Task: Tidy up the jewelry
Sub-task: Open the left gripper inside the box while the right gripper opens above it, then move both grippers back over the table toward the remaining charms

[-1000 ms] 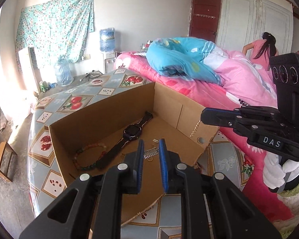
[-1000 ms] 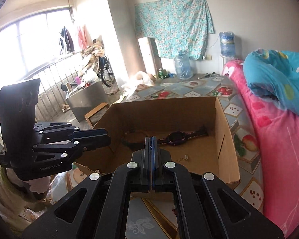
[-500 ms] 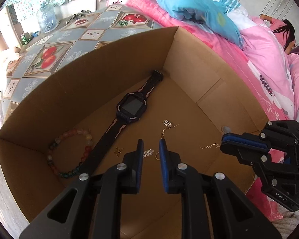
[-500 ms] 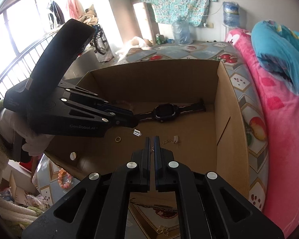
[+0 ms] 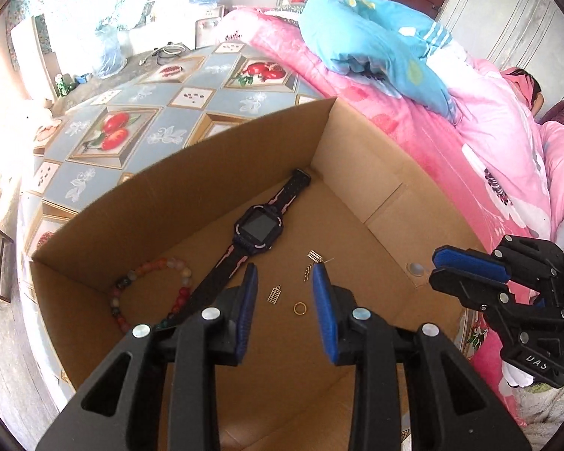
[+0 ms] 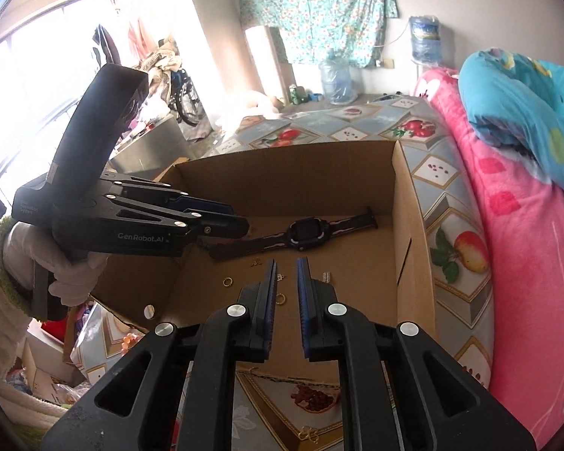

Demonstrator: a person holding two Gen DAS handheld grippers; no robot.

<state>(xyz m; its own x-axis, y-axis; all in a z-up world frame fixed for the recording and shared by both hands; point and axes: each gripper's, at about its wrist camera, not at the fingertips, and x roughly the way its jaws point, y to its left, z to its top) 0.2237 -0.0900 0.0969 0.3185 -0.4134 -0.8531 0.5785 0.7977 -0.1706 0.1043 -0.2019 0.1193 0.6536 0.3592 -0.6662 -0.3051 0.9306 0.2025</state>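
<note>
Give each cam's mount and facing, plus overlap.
Left wrist: on the left gripper, angled steeply down into the cardboard box; own open fingers show, right gripper at right.
Right wrist: on the right gripper, facing across the box; left gripper and gloved hand show.
Shared: box, watch, gold ring.

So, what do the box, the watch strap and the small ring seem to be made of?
Box: corrugated cardboard, matte brown, with fold creases. Watch strap: probably rubber or silicone, matte black with pink lines. Small ring: looks like gold-coloured metal, shiny; real gold or plated cannot be told.
</note>
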